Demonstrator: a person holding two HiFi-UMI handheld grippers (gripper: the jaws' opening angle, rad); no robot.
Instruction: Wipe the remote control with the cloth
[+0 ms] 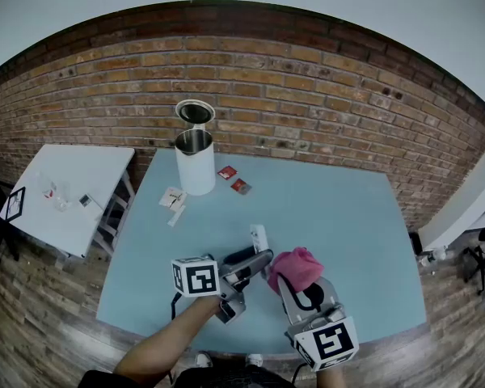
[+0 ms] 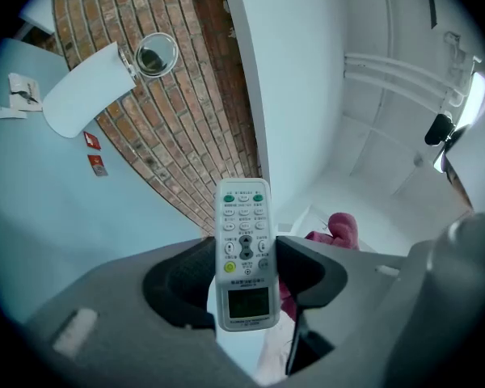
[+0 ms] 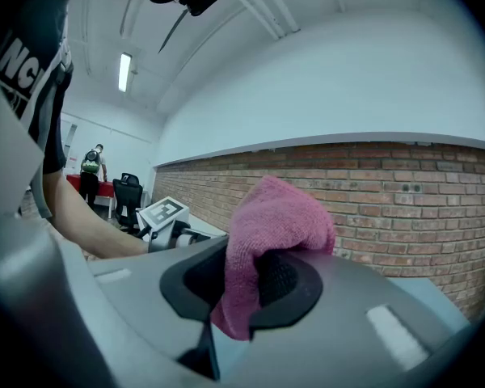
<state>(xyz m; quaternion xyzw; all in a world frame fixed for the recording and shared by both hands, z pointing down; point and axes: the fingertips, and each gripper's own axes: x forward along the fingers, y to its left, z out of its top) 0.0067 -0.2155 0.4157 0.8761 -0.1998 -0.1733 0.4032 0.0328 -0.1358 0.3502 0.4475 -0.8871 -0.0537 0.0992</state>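
— Two tongs, and both loaded?

— Both. The left tongs (image 2: 244, 275) are clamped on the remote (image 2: 245, 249). The pads press its long edges near the display end, and the jaws are held apart by its width. The button face is toward the camera, and the top end sticks out past the tips at 12 o'clock.

— And the right?

— The right tongs (image 3: 244, 285) are pinched on the cloth (image 3: 276, 221) with the jaws nearly together. The pink bunch puffs up over the tips.

— Where is all that from above?

— In the head view, low over the near edge of the table (image 1: 356, 217), about 6 o'clock. The left tongs point toward 1 o'clock, with the white end of the remote poking out beyond them. The cloth sits at 3 o'clock of those jaws, just beside them, and the right tongs hold it from 5 o'clock.

— Is the cloth on the remote?

— I cannot tell. In the left gripper view it shows at 3 o'clock, behind the jaw.

— What else is on the table?

— A white jug (image 1: 196, 168) with its lid open stands at 11 o'clock from the remote, well apart, near the brick wall (image 1: 307, 79). Two red packets (image 1: 226, 171) lie at 3 o'clock of the jug, and paper slips (image 1: 172, 198) at its 7 o'clock.
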